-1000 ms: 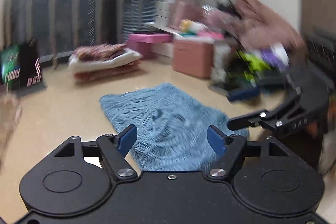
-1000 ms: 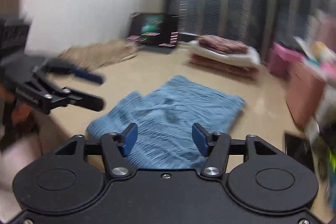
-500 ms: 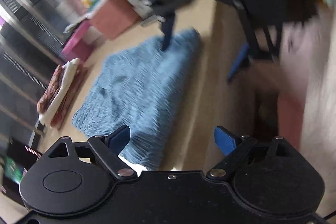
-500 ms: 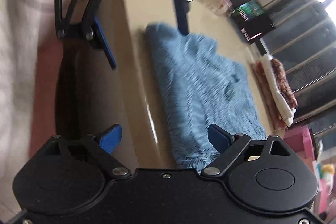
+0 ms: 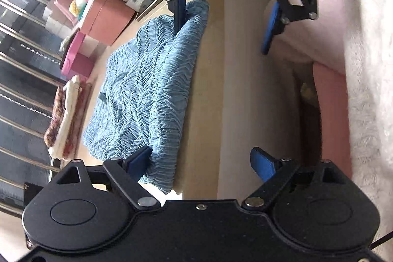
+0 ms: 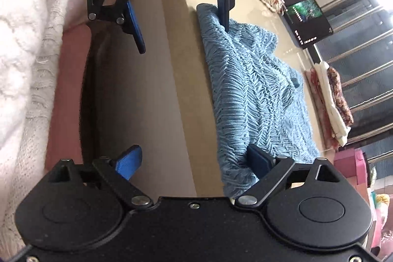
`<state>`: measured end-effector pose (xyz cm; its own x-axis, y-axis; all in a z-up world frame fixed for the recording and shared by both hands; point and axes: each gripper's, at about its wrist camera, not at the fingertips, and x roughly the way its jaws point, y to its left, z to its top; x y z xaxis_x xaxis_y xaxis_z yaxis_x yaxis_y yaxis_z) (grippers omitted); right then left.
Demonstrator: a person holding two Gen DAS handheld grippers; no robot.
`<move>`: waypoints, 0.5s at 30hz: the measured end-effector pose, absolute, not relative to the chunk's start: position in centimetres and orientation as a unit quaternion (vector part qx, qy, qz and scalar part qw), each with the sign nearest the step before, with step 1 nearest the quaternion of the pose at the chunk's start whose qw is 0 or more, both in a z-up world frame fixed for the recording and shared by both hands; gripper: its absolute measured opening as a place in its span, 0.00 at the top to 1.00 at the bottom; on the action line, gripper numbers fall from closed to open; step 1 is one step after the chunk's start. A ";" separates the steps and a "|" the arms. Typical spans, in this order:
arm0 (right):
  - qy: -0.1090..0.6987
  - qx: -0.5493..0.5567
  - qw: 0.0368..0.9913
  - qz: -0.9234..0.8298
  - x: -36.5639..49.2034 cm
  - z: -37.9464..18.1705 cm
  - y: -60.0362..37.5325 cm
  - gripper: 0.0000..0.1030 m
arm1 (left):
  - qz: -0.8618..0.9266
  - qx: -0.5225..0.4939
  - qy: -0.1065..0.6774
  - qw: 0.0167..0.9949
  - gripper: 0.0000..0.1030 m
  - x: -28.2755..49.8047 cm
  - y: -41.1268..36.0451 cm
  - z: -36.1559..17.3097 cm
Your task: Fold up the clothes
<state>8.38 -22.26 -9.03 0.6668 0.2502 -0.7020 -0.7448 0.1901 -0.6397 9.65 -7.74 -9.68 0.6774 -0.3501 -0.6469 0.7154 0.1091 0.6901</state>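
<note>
My blue knit garment lies flat at the near edge of a tan table. My left gripper and right gripper straddle that edge, jaws spread, gripping nothing; the left's have just narrowed slightly. Folded cloths lie by dark window blinds.

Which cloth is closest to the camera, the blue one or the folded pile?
The blue knitted garment, lying right in front at the near edge of the table. The red-and-white folded pile sits far back.
</note>
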 end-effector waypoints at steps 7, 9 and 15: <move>0.210 -0.519 0.769 0.309 8.1 -8.2 -22.7 0.50 | -0.341 0.565 0.120 0.742 0.46 8.1 -7.0 -10.1; 0.202 -0.526 0.768 0.304 7.8 -8.2 -22.8 0.57 | -0.333 0.574 0.104 0.740 0.53 7.4 -7.0 -10.3; 0.187 -0.542 0.765 0.295 7.4 -8.1 -23.0 0.74 | -0.327 0.588 0.090 0.734 0.57 7.0 -7.2 -10.5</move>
